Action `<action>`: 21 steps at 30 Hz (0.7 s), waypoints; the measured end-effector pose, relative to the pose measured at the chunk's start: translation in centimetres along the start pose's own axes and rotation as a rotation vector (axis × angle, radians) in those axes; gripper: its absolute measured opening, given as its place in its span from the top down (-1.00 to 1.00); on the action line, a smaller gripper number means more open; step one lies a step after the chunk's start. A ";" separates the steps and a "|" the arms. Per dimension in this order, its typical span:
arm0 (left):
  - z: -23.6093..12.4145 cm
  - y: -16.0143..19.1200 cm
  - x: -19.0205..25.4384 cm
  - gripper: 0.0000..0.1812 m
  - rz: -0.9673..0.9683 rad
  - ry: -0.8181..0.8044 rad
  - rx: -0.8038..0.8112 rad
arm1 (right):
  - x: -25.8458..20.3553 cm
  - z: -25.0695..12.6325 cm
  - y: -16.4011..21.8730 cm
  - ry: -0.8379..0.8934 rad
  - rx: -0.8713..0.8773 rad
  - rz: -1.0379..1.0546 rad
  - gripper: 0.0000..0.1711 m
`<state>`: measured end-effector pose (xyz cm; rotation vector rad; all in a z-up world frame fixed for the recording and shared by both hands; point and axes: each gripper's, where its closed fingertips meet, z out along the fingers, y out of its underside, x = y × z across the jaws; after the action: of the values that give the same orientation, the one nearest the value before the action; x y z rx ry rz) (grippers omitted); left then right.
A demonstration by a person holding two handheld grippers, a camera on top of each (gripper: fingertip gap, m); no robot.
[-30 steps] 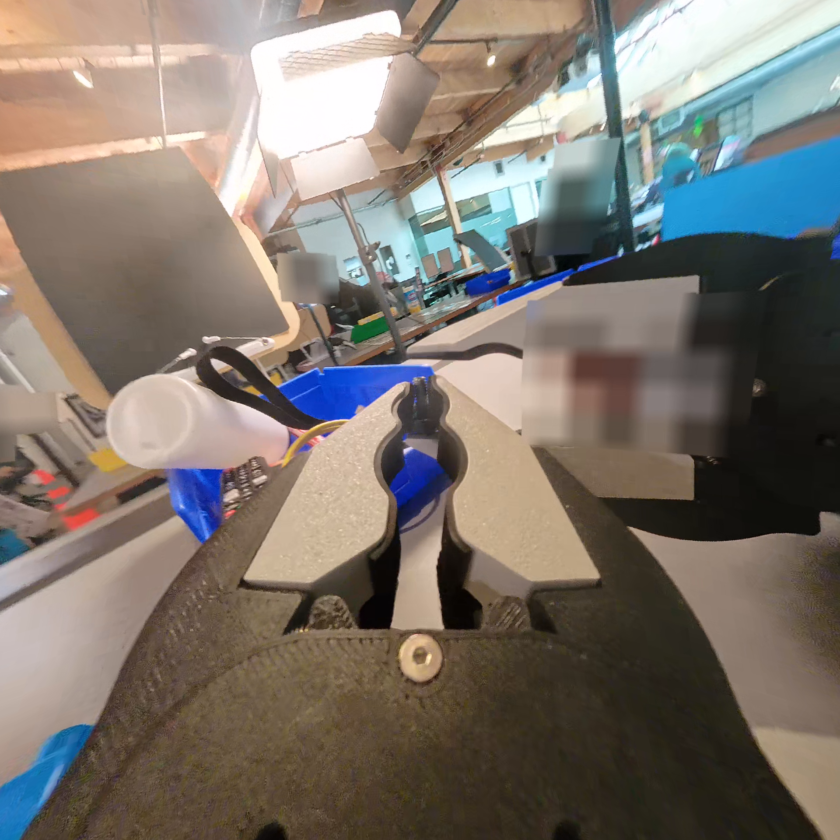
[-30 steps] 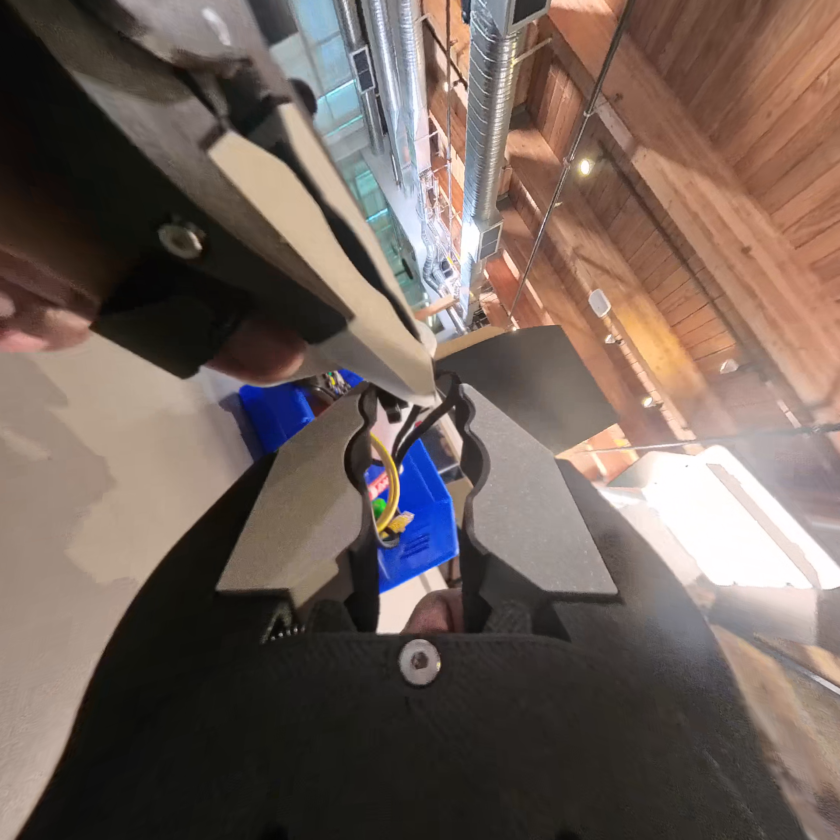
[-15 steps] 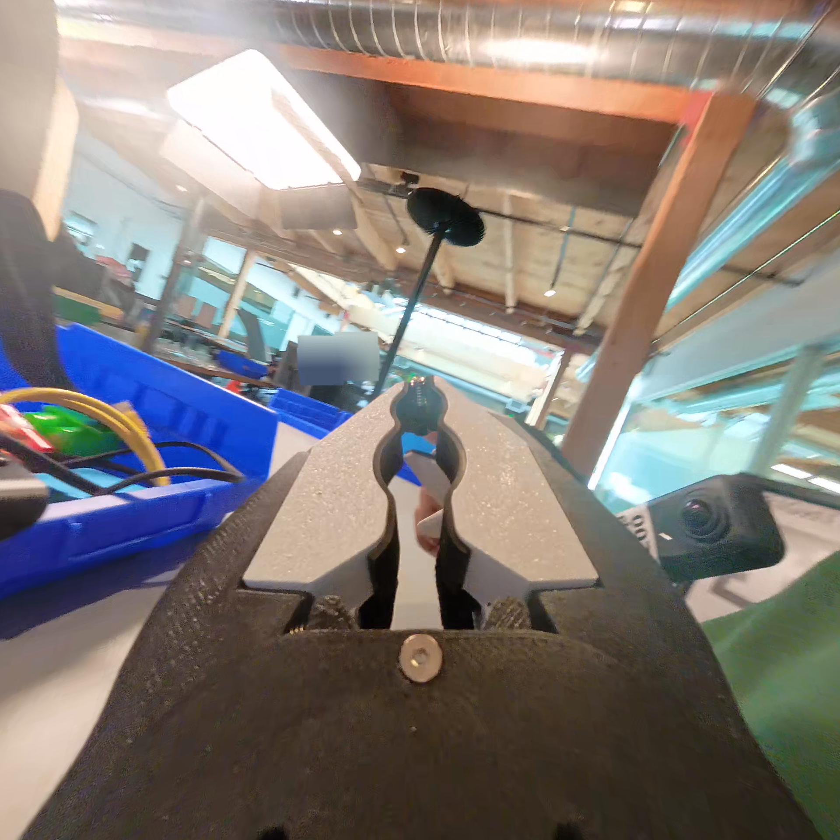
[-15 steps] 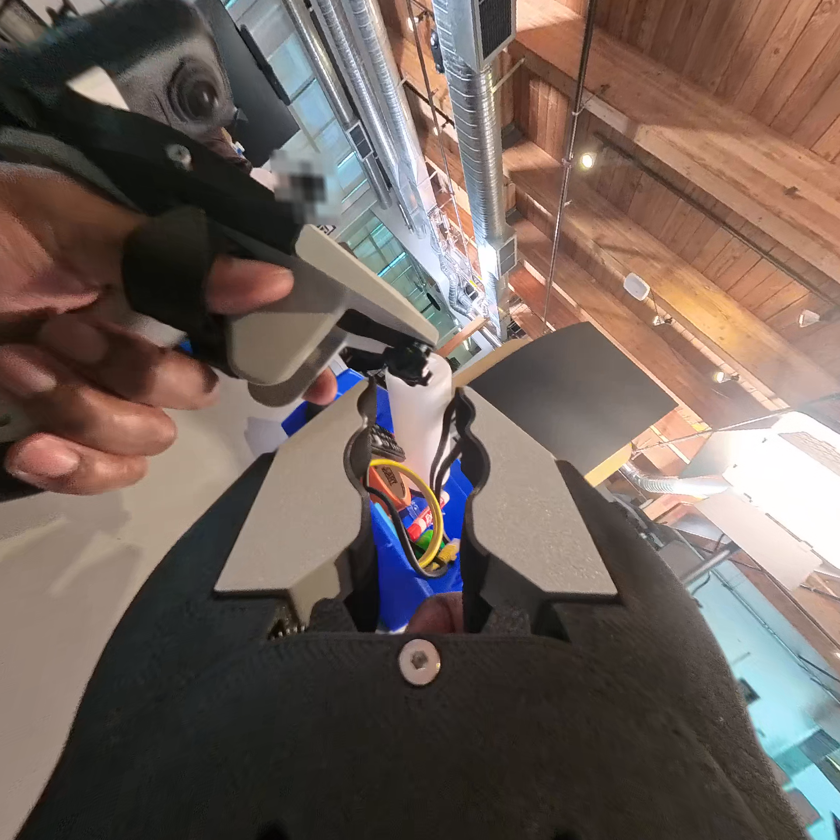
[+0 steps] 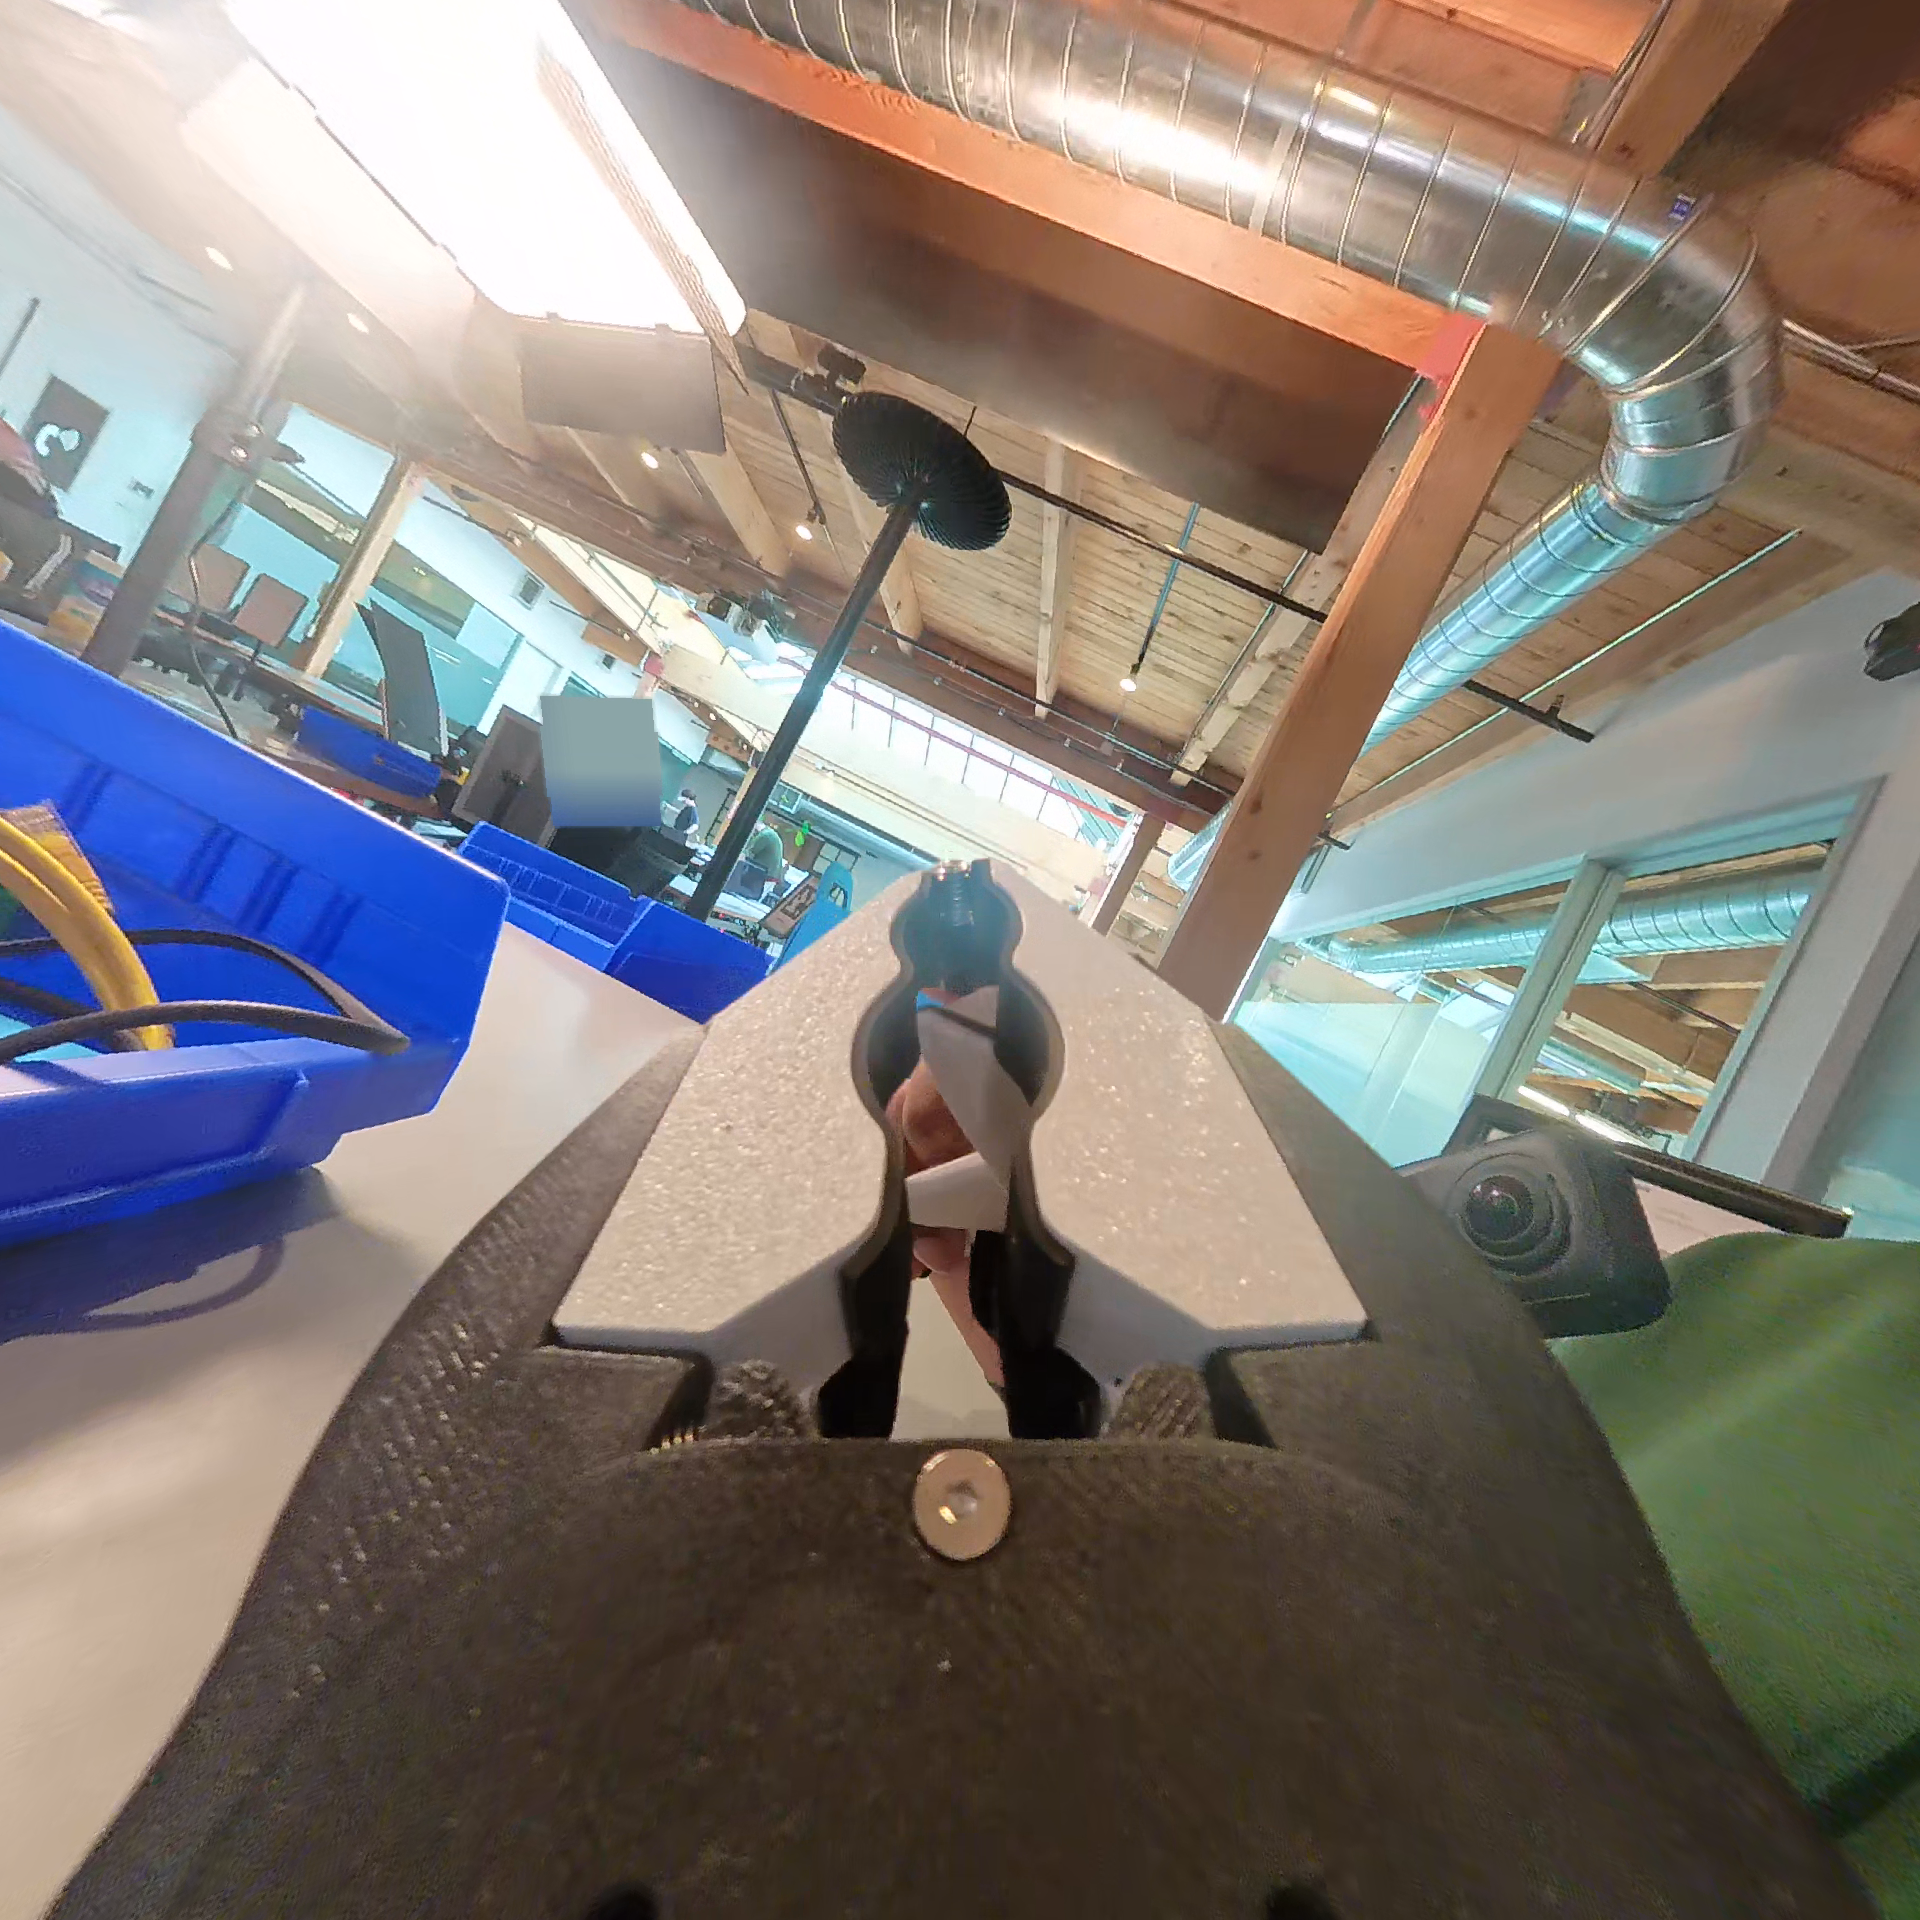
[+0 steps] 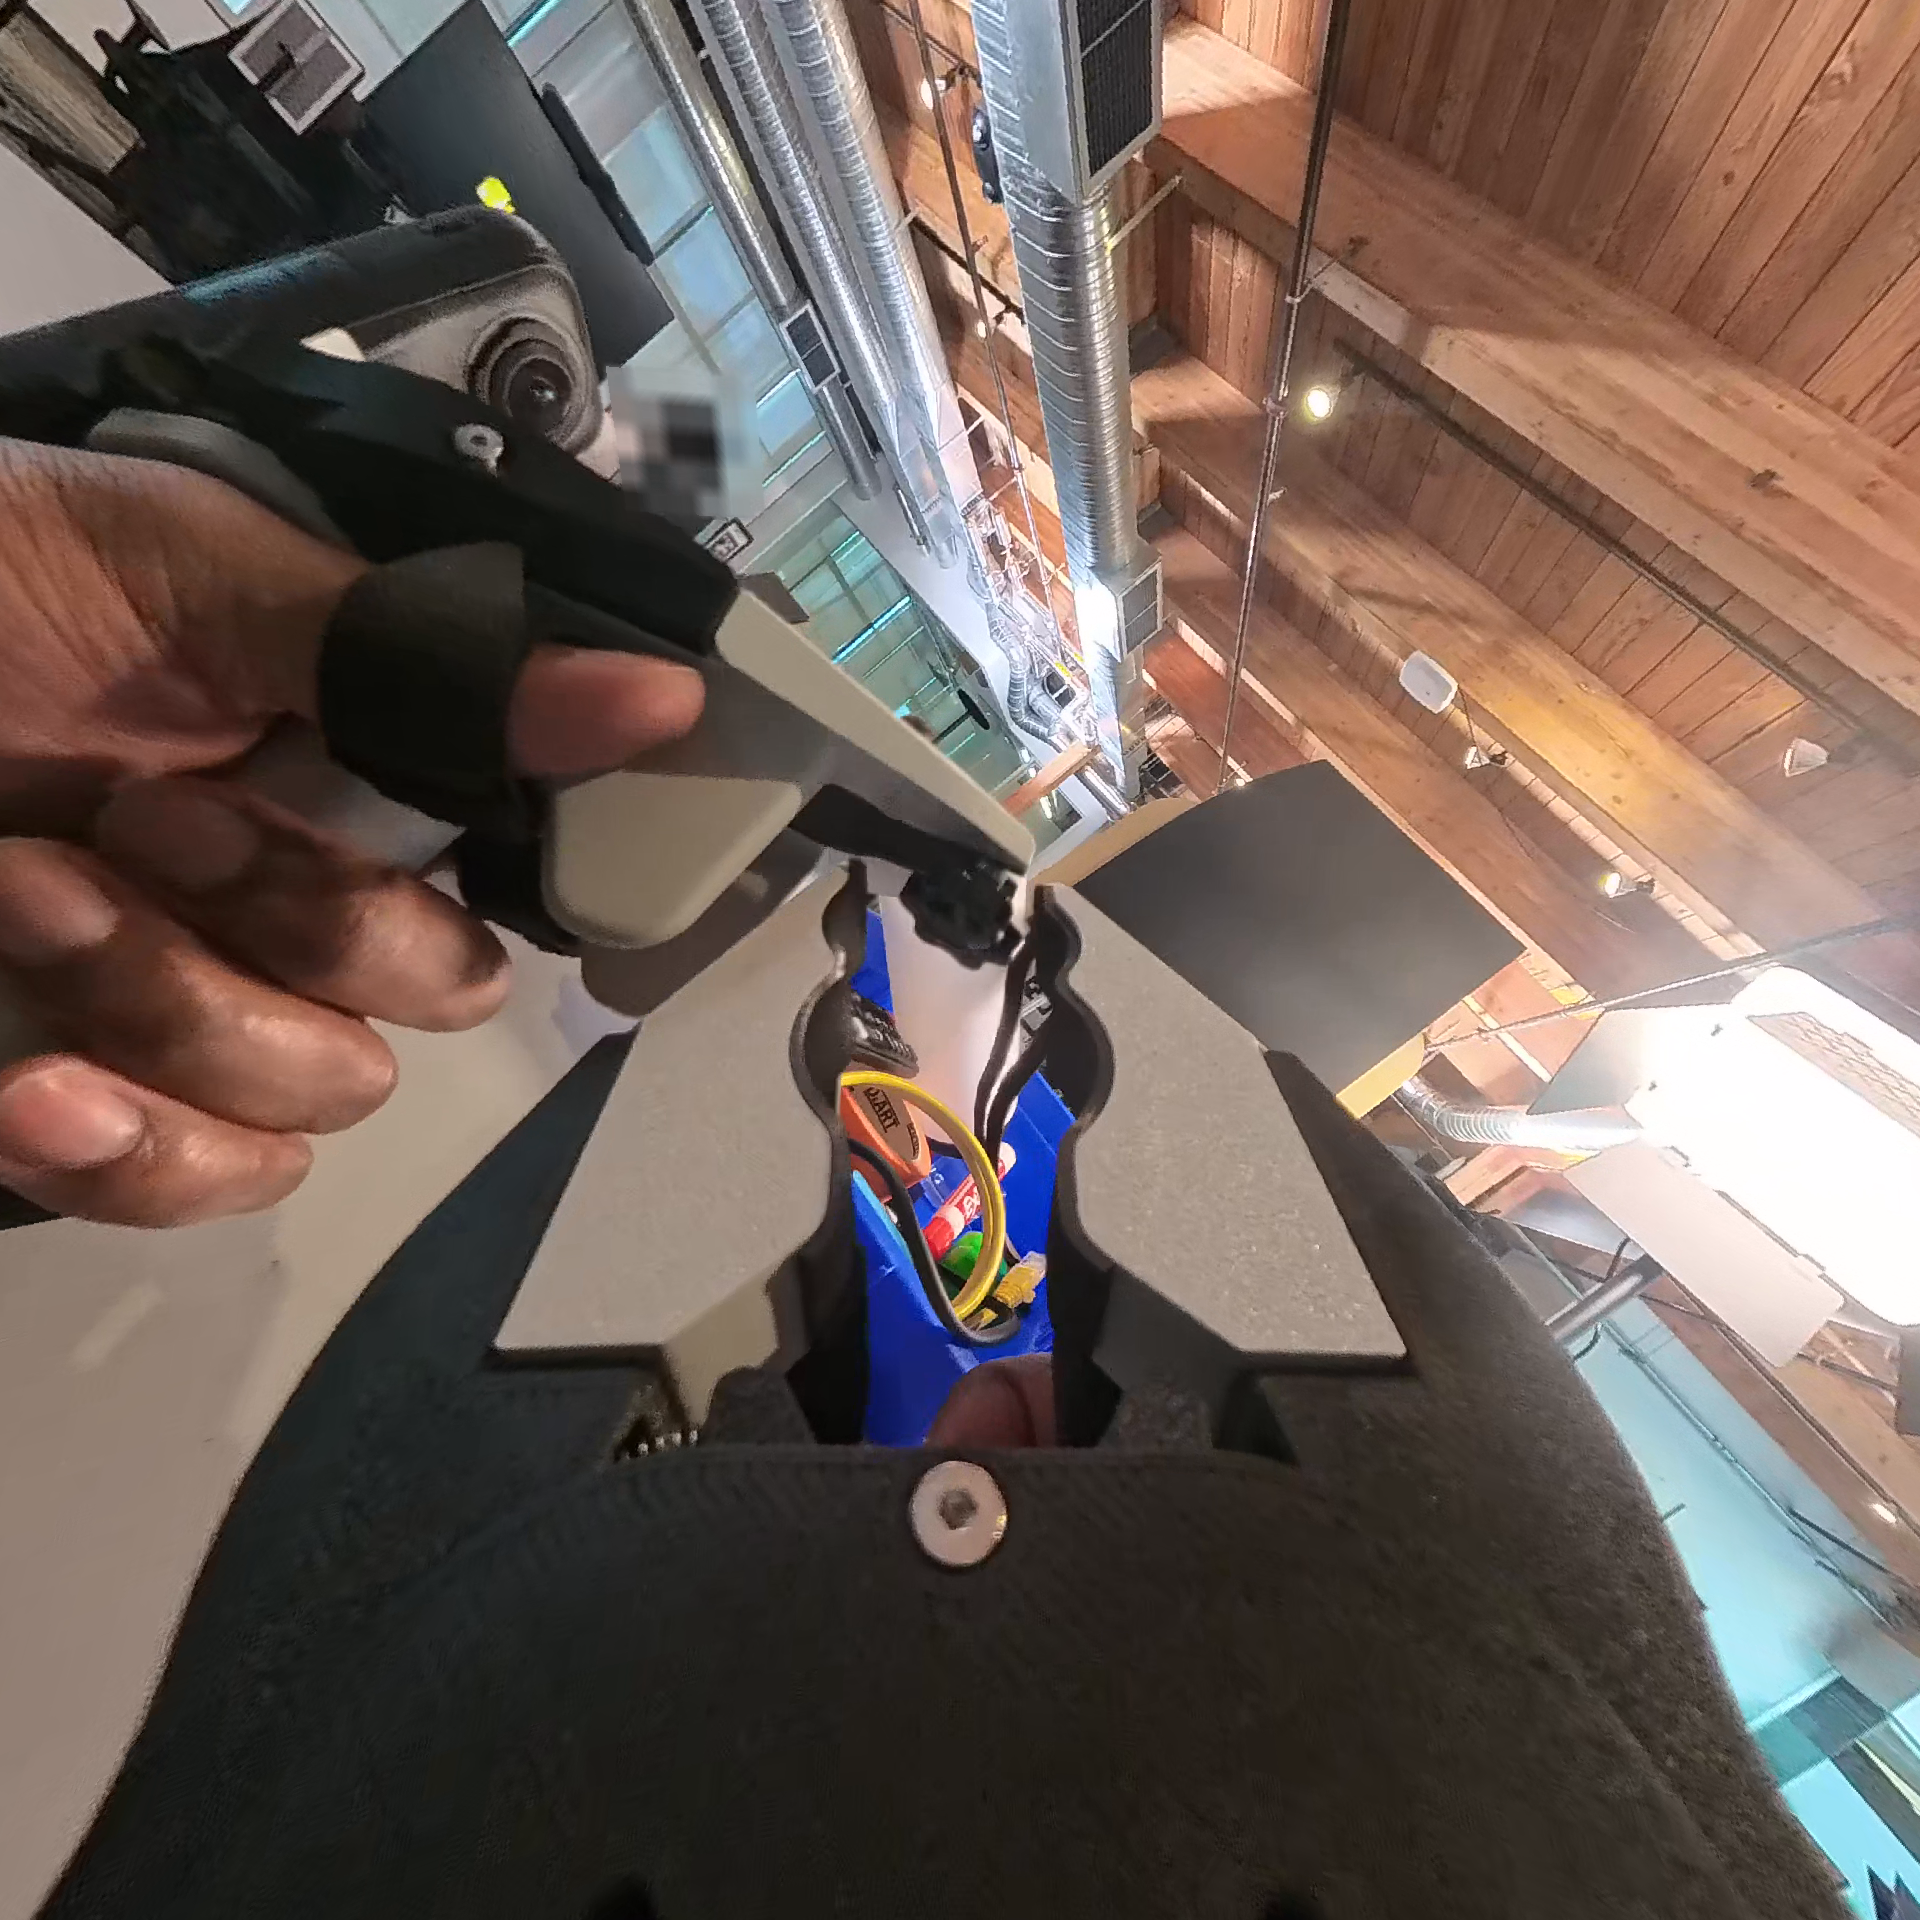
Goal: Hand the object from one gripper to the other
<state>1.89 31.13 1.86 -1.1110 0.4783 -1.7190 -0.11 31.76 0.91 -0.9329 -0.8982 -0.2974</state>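
Two blue bins (image 5: 260, 935) sit on a pale grey surface (image 5: 156, 1455) under wooden beams and silver ducts (image 5: 1455, 156). Left gripper (image 5: 954, 914) pinches a small black-ended white object (image 6: 951, 977), its tip between the right gripper's (image 6: 940, 935) slightly parted fingers.

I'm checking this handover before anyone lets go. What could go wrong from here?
1. The left gripper pinches only the small black cap of the white tube, at its very tips. The tube may swing or slip free.
2. The black cord lies against a finger of the right gripper and may snag as the two part.
3. A dropped tube would likely fall among the cables in the blue bin.
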 end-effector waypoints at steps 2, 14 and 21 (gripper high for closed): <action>0.1 0.2 0.1 0.93 0.006 0.000 -0.008 | 0.4 -0.1 0.0 0.022 0.003 0.007 0.66; -0.2 -0.4 0.0 0.92 -0.020 0.005 0.020 | 0.7 -0.1 0.0 0.034 -0.001 0.004 0.71; -0.4 -1.1 -1.0 0.62 0.120 -0.127 0.028 | 1.5 -0.2 0.3 0.059 -0.008 0.040 0.71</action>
<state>1.07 32.36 2.03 -1.1407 0.4310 -1.5362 1.09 31.99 1.88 -0.9441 -0.8237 -0.2935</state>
